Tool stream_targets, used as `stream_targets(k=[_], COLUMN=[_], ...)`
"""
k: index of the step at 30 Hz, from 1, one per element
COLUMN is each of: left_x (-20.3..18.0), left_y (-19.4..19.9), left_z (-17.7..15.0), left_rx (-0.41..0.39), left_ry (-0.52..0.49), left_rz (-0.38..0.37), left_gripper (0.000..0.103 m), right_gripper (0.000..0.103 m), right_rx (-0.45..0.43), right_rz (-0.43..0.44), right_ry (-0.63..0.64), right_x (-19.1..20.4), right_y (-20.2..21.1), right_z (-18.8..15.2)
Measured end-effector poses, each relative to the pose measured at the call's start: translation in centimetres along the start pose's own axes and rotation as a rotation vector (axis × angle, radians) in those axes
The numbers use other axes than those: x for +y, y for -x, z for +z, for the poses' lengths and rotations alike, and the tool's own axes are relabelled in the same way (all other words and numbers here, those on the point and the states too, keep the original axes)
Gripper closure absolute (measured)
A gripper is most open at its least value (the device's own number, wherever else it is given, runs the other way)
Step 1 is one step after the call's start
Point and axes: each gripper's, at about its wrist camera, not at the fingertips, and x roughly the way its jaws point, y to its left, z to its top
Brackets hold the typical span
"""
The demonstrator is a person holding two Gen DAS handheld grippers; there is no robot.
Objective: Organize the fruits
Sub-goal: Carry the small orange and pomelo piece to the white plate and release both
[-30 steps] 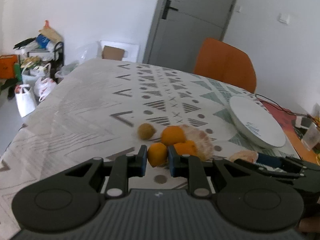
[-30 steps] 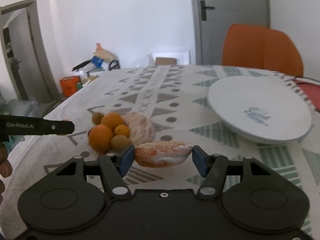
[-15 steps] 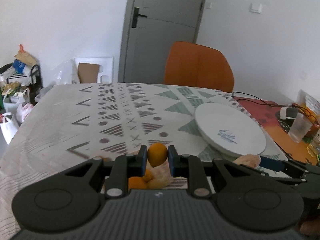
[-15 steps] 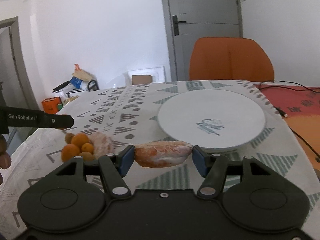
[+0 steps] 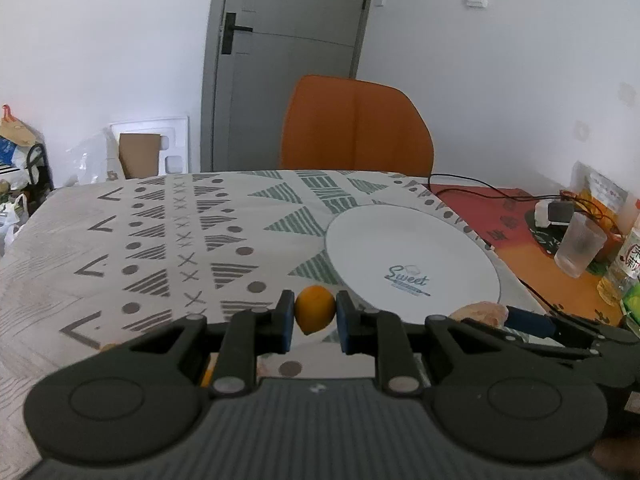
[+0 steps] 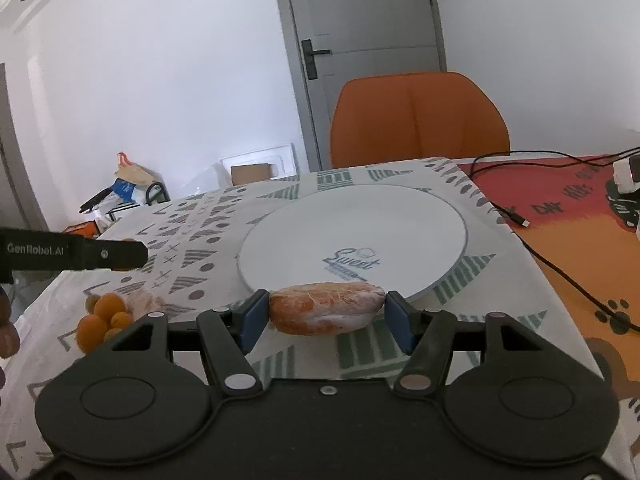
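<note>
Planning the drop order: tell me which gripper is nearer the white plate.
Right. The right gripper, shut on the peeled citrus piece, is at the white plate near rim. The left gripper, holding the small orange fruit, sits left of the rim.

Counts showing: one white plate point(image 6: 352, 236); two peeled citrus pieces point(image 6: 326, 307) point(image 6: 142, 303); about five small orange fruits point(image 6: 110, 307) lying left of plate.

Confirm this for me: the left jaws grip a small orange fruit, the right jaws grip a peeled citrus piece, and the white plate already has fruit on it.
One thing is wrong: the white plate is bare, showing only its printed "Sweet" logo, as the right wrist view shows. The rest stands: the left gripper holds the small orange fruit, and the right gripper holds the peeled citrus piece.
</note>
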Motion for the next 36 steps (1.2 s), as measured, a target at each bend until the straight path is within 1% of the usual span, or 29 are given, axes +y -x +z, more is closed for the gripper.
stream_targets(k=[10, 13, 18, 22, 25, 29, 31, 33, 34, 35, 36], left_x=[-1.8, -2.2, -3.1, -3.8, -4.5, -5.4, -5.4, -5.2, -4.9, -4.6, -4.2], left_y=[-2.4, -3.1, -4.3, -5.2, -5.6, -5.6, -5.2, -5.0, -4.8, -4.7, -4.5], left_z=[1.3, 1.5, 1.8, 2.0, 2.1, 2.5, 2.7, 2.8, 2.7, 2.7, 2.6], left_rx=[0.007, 0.013, 0.032, 0.042, 0.043, 0.023, -0.005, -0.006, -0.005, -0.006, -0.012], left_ry=[-0.024, -0.03, -0.05, -0.065, -0.079, -0.094, -0.097, -0.101, -0.093, -0.084, -0.071], left_rz=[-0.031, -0.037, -0.047, -0.068, -0.084, -0.097, -0.086, -0.067, -0.058, -0.049, -0.039], left_gripper=[0.082, 0.082, 0.082, 0.082, 0.082, 0.081, 0.076, 0.071, 0.063, 0.053, 0.048], right_gripper=[0.042, 0.037, 0.023, 0.019, 0.012, 0.01, 0.005, 0.001, 0.0, 0.0, 0.0], right_rx=[-0.026, -0.041, -0.052, -0.055, -0.053, -0.049, -0.045, -0.042, -0.043, -0.042, -0.037], right_rz=[-0.042, -0.061, -0.071, -0.084, -0.091, -0.097, -0.099, -0.097, -0.096, -0.092, -0.087], right_ry=[-0.021, -0.026, -0.042, -0.055, -0.056, -0.067, -0.076, -0.085, -0.092, -0.1, -0.108], right_x=[-1.7, -2.1, -2.8, -3.2, -3.4, -3.5, -3.5, -3.5, -3.5, -3.5, -3.5], right_y=[-1.5, -1.7, -1.0, -0.3, 0.0, 0.1, 0.0, 0.1, 0.1, 0.1, 0.0], right_z=[1.4, 1.4, 1.2, 0.9, 0.7, 0.7, 0.7, 0.8, 0.8, 0.8, 0.9])
